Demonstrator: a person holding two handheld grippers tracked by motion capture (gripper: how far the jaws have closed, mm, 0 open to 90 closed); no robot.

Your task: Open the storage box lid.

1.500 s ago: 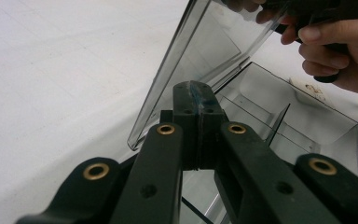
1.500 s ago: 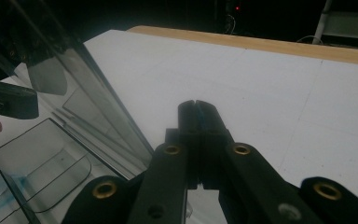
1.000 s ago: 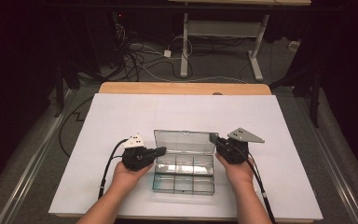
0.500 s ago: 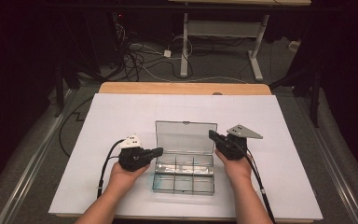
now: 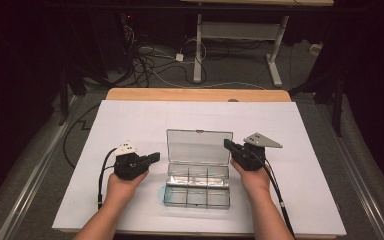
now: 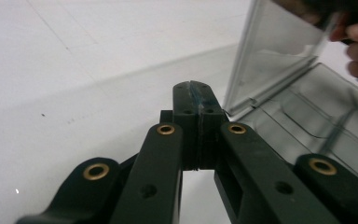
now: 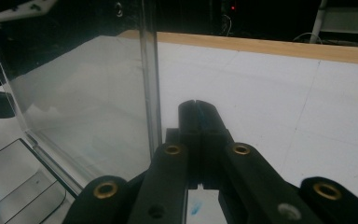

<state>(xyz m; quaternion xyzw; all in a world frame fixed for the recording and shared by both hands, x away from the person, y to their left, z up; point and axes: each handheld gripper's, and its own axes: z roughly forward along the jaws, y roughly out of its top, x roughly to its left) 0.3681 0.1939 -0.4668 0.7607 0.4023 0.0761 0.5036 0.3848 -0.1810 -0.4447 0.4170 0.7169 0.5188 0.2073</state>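
— Lid's gone up since a second ago: that clear compartment box (image 5: pixel 197 186) had its lid (image 5: pixel 198 147) lying low, now it stands upright. And the left claw (image 5: pixel 153 158) has slid away from the box, toward the counter's (image 5: pixel 130 120) left edge.

— Both claws pressed together?

— Yes, left one empty, just beside the box's left side. The right claw (image 5: pixel 228 145), also pinching nothing, sits at the lid's right edge.

— Where's the box?

— Middle of the counter, near the front edge.

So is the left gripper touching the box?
Apart. In the high view, white table shows between the left gripper and the box.
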